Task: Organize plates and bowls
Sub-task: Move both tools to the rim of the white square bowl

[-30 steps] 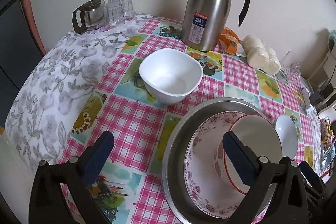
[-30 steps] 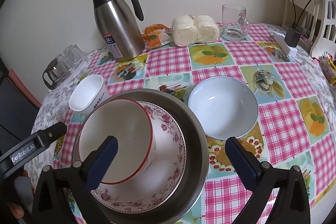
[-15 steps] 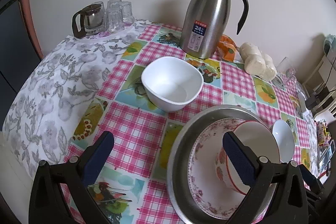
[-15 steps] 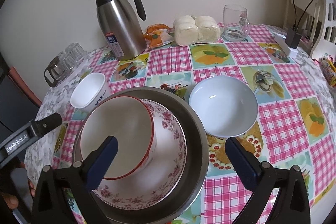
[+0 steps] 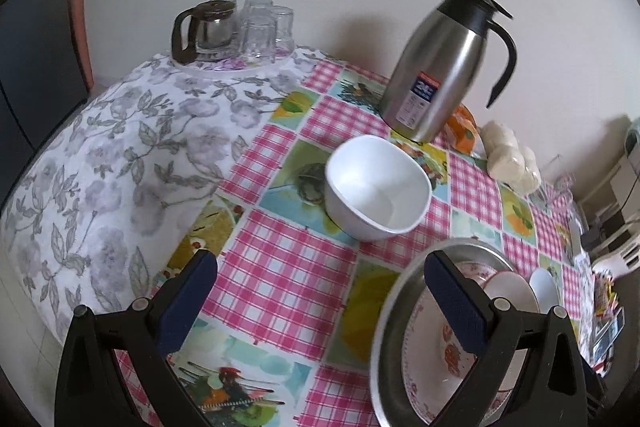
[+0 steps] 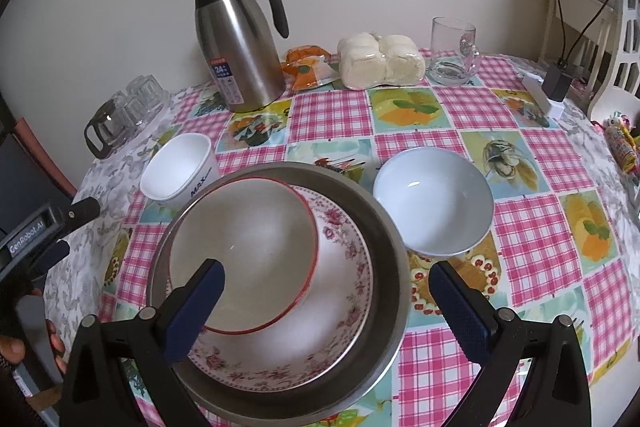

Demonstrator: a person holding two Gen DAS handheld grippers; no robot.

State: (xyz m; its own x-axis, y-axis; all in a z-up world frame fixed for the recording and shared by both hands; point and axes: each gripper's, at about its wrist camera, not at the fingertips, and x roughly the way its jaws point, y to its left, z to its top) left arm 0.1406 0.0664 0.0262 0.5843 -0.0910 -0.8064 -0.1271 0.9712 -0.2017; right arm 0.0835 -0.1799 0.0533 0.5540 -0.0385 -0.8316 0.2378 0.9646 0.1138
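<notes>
2 glossy white bowls (image 5: 378,187) (image 6: 433,201) beside round steel basin (image 6: 390,239).

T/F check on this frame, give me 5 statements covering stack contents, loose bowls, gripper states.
1. The red-rimmed bowl sits on the floral plate inside the metal basin. True.
2. The right gripper is shut on the red-rimmed bowl. False: it is open, holding nothing.
3. The round white bowl rests on the tablecloth, outside the basin. True.
4. The square white bowl is stacked in the basin. False: it stands alone on the tablecloth, near the steel thermos jug.
5. The left gripper holds the square bowl. False: it is open and empty, short of the bowl.
</notes>
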